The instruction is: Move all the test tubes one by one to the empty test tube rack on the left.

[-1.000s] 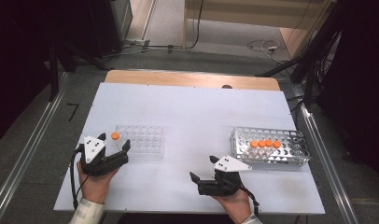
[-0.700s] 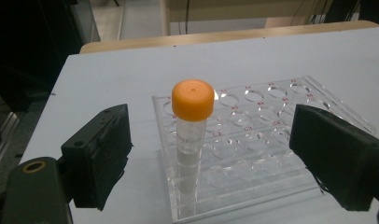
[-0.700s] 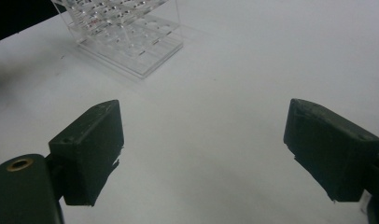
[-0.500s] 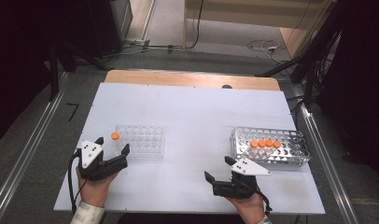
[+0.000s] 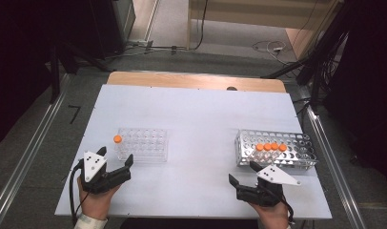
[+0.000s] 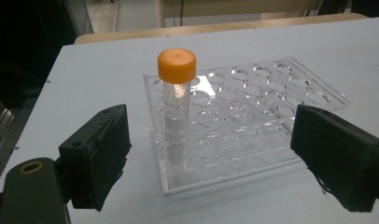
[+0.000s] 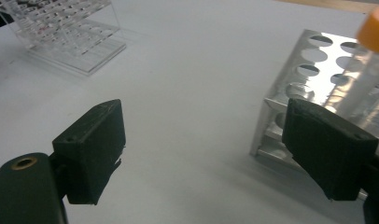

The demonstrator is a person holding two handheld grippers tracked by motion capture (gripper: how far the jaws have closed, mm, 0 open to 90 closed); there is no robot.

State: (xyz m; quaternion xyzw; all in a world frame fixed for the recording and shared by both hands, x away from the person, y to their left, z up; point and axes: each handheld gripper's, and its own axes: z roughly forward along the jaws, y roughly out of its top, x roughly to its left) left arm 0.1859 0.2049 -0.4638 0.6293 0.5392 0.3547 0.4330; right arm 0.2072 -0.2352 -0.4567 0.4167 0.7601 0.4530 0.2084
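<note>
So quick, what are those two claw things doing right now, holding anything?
Left gripper: jaws open, holding nothing; the orange-capped tube stands in the clear rack ahead of them.
Right gripper: jaws open, empty, beside the metal rack.

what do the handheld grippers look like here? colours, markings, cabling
Both the left gripper and the right gripper are black, each with two blocky black jaws. Each carries a grey three-cornered plate with black dots on top. A black cable trails from each. A light cuff shows at the left wrist.
</note>
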